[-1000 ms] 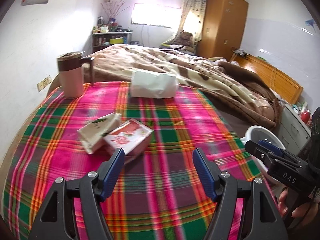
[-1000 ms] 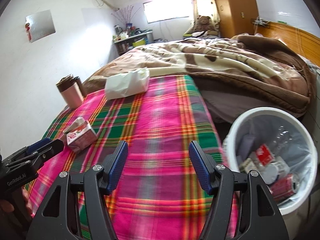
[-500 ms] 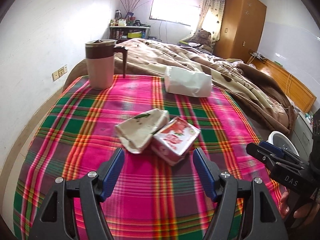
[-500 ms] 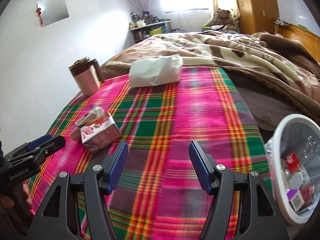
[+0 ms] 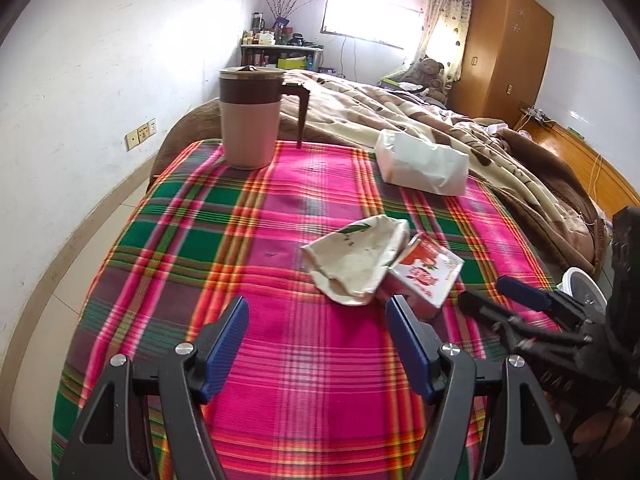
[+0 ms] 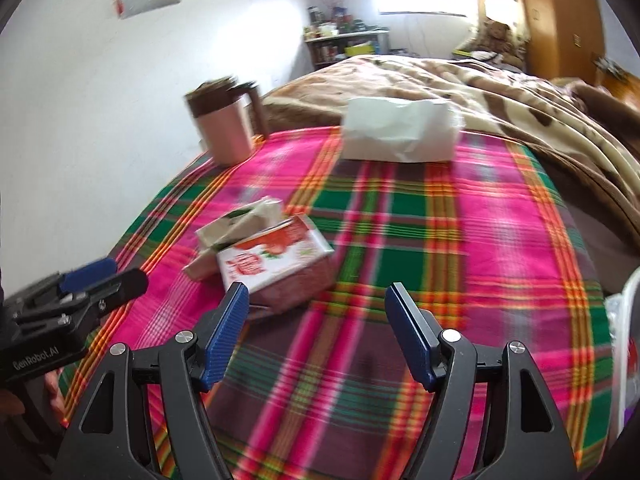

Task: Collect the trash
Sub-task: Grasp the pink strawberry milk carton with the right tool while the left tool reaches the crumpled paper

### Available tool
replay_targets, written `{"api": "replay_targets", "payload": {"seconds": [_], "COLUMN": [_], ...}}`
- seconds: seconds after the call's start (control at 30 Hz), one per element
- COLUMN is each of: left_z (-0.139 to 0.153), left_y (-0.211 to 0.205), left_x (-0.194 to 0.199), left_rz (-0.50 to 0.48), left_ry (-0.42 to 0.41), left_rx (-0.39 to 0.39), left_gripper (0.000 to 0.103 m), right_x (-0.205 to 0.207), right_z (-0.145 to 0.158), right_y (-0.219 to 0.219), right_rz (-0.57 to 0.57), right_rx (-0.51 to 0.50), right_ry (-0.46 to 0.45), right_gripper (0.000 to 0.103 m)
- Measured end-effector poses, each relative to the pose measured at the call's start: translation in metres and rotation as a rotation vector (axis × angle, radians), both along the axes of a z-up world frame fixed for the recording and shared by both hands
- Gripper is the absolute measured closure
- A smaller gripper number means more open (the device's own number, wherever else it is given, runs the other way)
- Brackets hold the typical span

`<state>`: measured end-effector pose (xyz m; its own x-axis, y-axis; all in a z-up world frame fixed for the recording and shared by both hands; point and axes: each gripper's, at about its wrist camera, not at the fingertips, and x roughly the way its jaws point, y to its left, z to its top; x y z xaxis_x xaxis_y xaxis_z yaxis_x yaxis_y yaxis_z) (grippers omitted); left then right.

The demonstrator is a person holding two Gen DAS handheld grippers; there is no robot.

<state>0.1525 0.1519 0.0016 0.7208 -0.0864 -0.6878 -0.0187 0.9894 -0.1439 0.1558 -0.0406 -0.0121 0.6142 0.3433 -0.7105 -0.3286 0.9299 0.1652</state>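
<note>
A red-and-white carton (image 5: 425,273) lies on the plaid blanket (image 5: 280,360), touching a crumpled cream wrapper (image 5: 356,260) on its left. Both show in the right wrist view, the carton (image 6: 276,258) in front of the wrapper (image 6: 244,224). My left gripper (image 5: 318,330) is open and empty, just short of the wrapper. My right gripper (image 6: 316,322) is open and empty, its left finger close to the carton. It also shows in the left wrist view (image 5: 516,308). A white bin (image 5: 582,296) stands at the bed's right side.
A pink and brown mug (image 5: 250,120) stands at the far left of the blanket. A white tissue pack (image 5: 420,162) lies at the far right. A brown duvet (image 5: 440,128) covers the bed behind. A white wall (image 5: 80,100) runs along the left.
Both grippers have swung left and moved closer to the carton and wrapper. The bin has slid almost out of the right wrist view. Both stay open.
</note>
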Motion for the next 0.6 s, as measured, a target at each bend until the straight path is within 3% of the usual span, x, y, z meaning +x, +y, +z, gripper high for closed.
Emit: {"api": "replay_targets", "payload": {"seconds": [0.27,0.37,0.6], "left_z": [-0.007,-0.009,-0.011], "left_y": [0.007,0.006,0.0], "left_x": [0.011,0.017,0.03], "left_rz": [-0.019,-0.033,-0.073], "left_ry": [0.018,0.026,0.039], "left_rx": [-0.021,-0.029,-0.041], "left_gripper": [0.03,0.03,0.027], "right_x": [0.011,0.021,0.041], "right_z": [-0.009,-0.01,-0.012], "right_y": [0.019,0.003,-0.037], "right_rz": [-0.005,-0.071,-0.273], "right_rx": [-0.11,-0.067,-0.079], "right_ry": [0.01,0.043,0.057], "right_gripper": [0.031,0.031,0.031]}}
